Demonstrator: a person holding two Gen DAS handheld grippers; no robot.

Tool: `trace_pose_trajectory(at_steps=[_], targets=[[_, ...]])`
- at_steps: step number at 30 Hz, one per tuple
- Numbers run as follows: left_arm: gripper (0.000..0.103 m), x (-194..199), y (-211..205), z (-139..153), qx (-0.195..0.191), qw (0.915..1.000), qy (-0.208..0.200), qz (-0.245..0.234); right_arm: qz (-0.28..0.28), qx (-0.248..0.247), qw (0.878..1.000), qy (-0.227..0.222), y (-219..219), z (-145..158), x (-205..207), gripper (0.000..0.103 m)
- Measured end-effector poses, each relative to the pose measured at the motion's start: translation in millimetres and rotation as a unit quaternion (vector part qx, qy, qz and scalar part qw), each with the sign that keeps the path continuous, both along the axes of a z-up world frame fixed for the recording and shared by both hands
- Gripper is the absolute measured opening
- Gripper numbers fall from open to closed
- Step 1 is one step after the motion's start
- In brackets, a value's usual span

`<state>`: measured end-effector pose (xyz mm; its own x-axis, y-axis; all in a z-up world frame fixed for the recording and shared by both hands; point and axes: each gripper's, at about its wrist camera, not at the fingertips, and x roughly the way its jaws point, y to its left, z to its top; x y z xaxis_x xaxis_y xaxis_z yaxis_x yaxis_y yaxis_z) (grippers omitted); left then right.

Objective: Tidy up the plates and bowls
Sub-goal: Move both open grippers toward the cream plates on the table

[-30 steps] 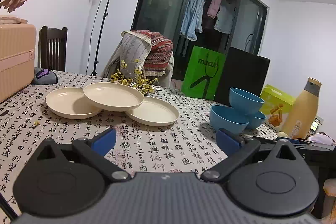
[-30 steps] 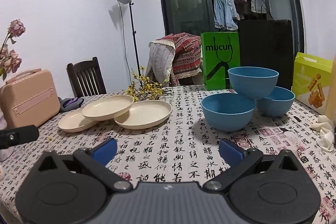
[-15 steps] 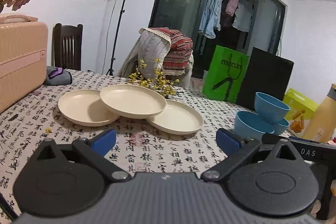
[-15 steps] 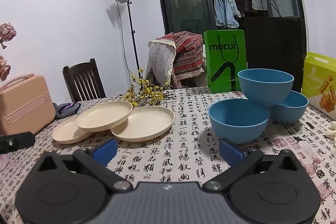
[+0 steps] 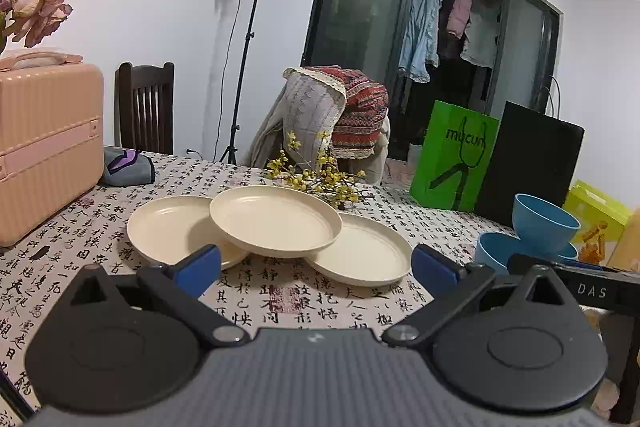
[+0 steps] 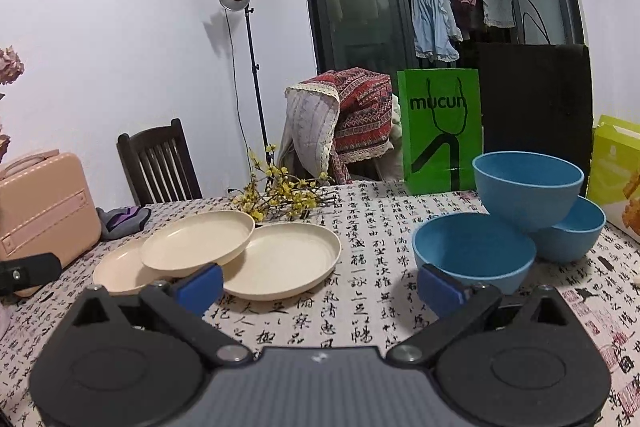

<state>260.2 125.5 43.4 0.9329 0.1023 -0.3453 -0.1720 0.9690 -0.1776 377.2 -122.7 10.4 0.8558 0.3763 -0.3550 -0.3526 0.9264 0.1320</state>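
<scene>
Your left gripper (image 5: 316, 265) and right gripper (image 6: 320, 285) both hover with blue-padded fingers spread wide, holding nothing, above the tablecloth (image 6: 360, 291) printed with black calligraphy. Just beyond the left gripper, three smooth, round cream plates (image 5: 276, 217) overlap, the middle one propped on the other two. To the right of the plates sit three matte blue bowls (image 6: 474, 253), one perched on the rims of the others. Behind the bowls stands a green paper bag (image 6: 440, 135) reading "mucun".
</scene>
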Motion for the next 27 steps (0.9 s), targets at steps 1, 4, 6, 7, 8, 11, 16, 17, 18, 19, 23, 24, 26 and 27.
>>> trace_pose_trajectory(at_steps=[1,4,6,7,8,11,16,17,18,19,23,24,26,27], targets=[[0.103,1.9,1.2,0.6,0.0,1.0,0.0,0.002,0.001,-0.001,1.0,0.0,1.5,0.5,1.1,0.103],[0.103,6.7,4.7,2.5,0.0,1.0,0.001,0.007,0.002,-0.004,1.0,0.0,5.1,1.9,4.4,0.103],[0.103,9.4,7.0,3.5,-0.001,0.9999,0.001,0.011,0.004,-0.004,1.0,0.003,7.3,3.2,7.6,0.103],[0.103,10.5,8.6,3.6,-0.001,0.9999,0.002,0.014,0.005,-0.004,1.0,0.003,8.5,3.7,9.3,0.103],[0.103,12.0,10.3,3.8,-0.002,0.9998,0.002,0.018,0.005,-0.005,1.0,0.004,9.8,4.1,11.5,0.103],[0.103,16.4,16.6,4.1,-0.008,0.9996,0.006,0.025,0.005,-0.009,1.0,0.007,13.1,3.2,17.8,0.103],[0.103,24.8,23.8,3.7,-0.011,0.9993,0.012,0.034,0.01,-0.003,1.0,0.023,19.8,2.4,32.0,0.103],[0.103,27.0,25.2,3.3,-0.013,0.9992,0.014,0.036,0.012,-0.002,1.0,0.027,21.3,2.3,35.1,0.103],[0.103,29.2,27.1,2.9,-0.015,0.999,0.017,0.038,0.013,-0.002,0.999,0.029,22.5,2.3,38.1,0.103],[0.103,31.7,29.5,2.4,-0.018,0.9989,0.02,0.039,0.015,-0.002,0.999,0.03,24.0,2.1,40.9,0.103],[0.103,41.7,37.3,0.4,-0.03,0.9981,0.029,0.046,0.016,-0.006,0.999,0.033,33.0,1.9,49.0,0.103],[0.103,43.8,39.3,0.1,-0.031,0.9979,0.031,0.048,0.018,-0.006,0.999,0.033,35.5,1.8,51.1,0.103],[0.103,47.6,42.9,-0.4,-0.032,0.9977,0.034,0.05,0.021,-0.007,0.999,0.035,39.6,1.5,54.6,0.103],[0.103,49.6,45.0,-0.7,-0.034,0.9975,0.036,0.05,0.022,-0.007,0.999,0.035,42.1,1.7,56.4,0.103]])
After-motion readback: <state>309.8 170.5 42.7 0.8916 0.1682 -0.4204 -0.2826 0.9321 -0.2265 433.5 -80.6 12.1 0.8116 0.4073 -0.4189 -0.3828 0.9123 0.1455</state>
